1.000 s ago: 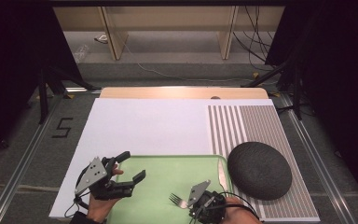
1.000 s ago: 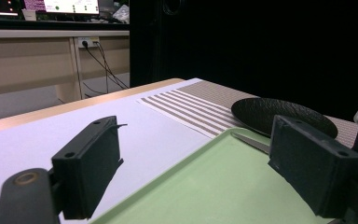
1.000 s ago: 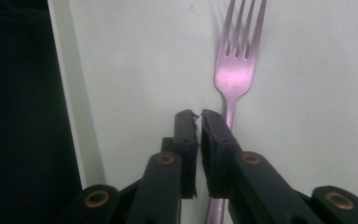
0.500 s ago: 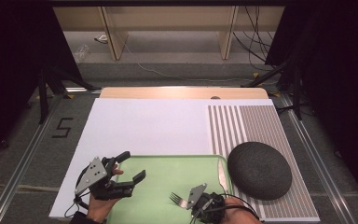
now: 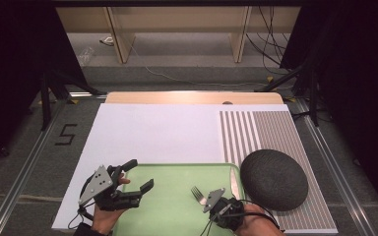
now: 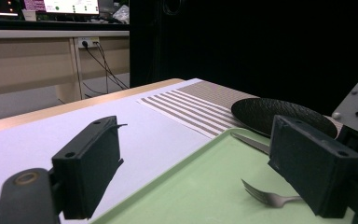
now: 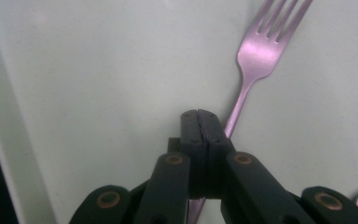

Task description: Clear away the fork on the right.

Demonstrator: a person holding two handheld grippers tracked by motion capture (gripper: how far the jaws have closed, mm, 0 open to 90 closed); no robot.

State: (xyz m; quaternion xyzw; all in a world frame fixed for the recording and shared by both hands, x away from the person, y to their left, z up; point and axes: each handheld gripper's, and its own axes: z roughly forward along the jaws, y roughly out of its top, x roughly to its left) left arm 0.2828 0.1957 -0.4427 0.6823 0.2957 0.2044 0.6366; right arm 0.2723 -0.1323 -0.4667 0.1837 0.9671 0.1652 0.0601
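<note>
A silver fork (image 5: 197, 193) lies on the green tray (image 5: 177, 172), tines pointing away from me. My right gripper (image 5: 211, 196) is low over the tray's near right part. In the right gripper view its jaws (image 7: 199, 114) are shut together on the fork's (image 7: 256, 46) handle, which runs under their tips. My left gripper (image 5: 141, 174) hovers open at the tray's left edge with nothing between its jaws. In the left gripper view (image 6: 196, 140) it looks across the tray (image 6: 200, 177) toward the fork (image 6: 265, 198).
A table knife (image 5: 234, 182) lies along the tray's right rim. A dark round plate (image 5: 274, 179) sits right of the tray on a striped placemat (image 5: 261, 130). A white mat (image 5: 152, 132) covers the table beyond the tray.
</note>
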